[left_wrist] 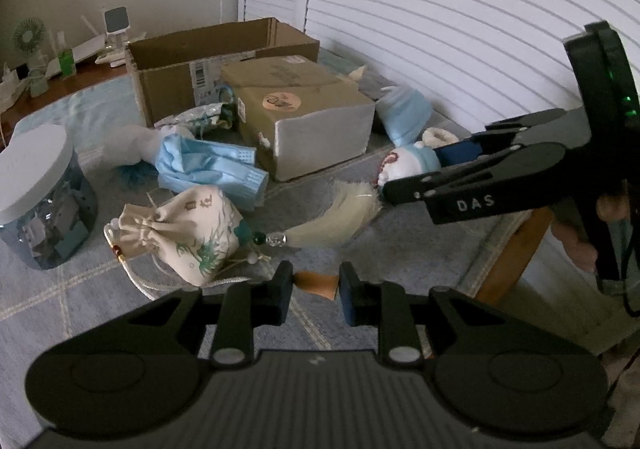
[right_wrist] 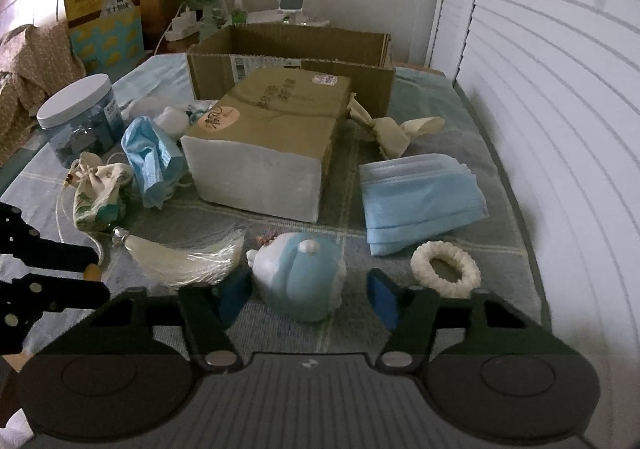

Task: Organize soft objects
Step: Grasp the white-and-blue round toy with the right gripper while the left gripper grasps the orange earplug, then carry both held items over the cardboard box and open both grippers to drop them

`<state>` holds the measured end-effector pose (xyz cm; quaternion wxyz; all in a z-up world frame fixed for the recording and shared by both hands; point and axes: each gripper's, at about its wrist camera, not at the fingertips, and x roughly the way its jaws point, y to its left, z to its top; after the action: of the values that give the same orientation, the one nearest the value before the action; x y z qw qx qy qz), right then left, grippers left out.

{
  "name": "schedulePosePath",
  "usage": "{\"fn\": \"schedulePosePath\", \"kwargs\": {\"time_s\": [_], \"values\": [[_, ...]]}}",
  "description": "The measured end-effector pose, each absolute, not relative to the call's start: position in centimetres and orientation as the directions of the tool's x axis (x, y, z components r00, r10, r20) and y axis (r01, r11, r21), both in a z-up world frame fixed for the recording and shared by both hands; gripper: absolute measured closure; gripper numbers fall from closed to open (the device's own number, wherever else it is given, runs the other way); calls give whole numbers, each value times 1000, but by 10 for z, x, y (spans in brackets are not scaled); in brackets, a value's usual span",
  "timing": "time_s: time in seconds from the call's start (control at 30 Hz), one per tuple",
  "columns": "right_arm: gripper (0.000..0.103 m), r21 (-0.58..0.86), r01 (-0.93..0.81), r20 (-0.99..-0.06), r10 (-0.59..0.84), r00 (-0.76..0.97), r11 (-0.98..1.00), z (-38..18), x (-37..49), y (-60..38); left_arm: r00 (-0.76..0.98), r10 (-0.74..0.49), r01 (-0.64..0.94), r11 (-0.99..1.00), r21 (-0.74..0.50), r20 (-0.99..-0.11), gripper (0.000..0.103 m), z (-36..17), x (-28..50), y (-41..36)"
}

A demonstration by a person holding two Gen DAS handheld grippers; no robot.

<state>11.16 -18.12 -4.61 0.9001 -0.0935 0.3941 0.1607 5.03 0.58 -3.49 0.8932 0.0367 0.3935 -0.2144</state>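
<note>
A blue and white plush toy [right_wrist: 300, 277] lies on the mat between the fingers of my open right gripper [right_wrist: 310, 295], which straddles it without squeezing; it also shows in the left wrist view [left_wrist: 408, 165]. My left gripper [left_wrist: 316, 289] is shut on a small orange-brown piece [left_wrist: 318, 283]. A cream drawstring pouch [left_wrist: 184, 233] with a white tassel [left_wrist: 332, 221] lies just ahead of it. Crumpled blue masks [left_wrist: 208, 169] and a mask stack [right_wrist: 420, 201] lie on the mat. An open cardboard box [right_wrist: 292, 61] stands at the back.
A closed tan box [right_wrist: 264, 141] sits mid-table. A lidded jar [right_wrist: 80, 117] stands at the left. A white scrunchie [right_wrist: 446, 269] lies right of the plush, a cream cloth bow [right_wrist: 384, 129] behind it. Shutters [right_wrist: 540, 89] run along the right.
</note>
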Motion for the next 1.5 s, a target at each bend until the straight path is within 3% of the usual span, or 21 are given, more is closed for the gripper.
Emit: {"fn": "schedulePosePath", "kwargs": {"time_s": [0.13, 0.77, 1.17, 1.43, 1.5], "values": [[49, -36, -377, -743, 227, 629, 926, -46, 112, -180, 596, -355, 421, 902, -96, -721, 80, -33, 50, 4], [50, -52, -402, -691, 257, 675, 914, 2, 101, -184, 633, -323, 434, 901, -23, -703, 80, 7, 67, 9], [50, -37, -390, -634, 280, 721, 920, 30, 120, -182, 759, -239, 342, 938, 59, -605, 80, 55, 190, 21], [50, -42, -373, -638, 262, 724, 927, 31, 134, -181, 763, -160, 281, 955, 99, -627, 79, 38, 271, 23], [50, -41, -369, -639, 259, 724, 929, 31, 138, -181, 757, -148, 260, 962, 86, -637, 70, 32, 279, 27]]}}
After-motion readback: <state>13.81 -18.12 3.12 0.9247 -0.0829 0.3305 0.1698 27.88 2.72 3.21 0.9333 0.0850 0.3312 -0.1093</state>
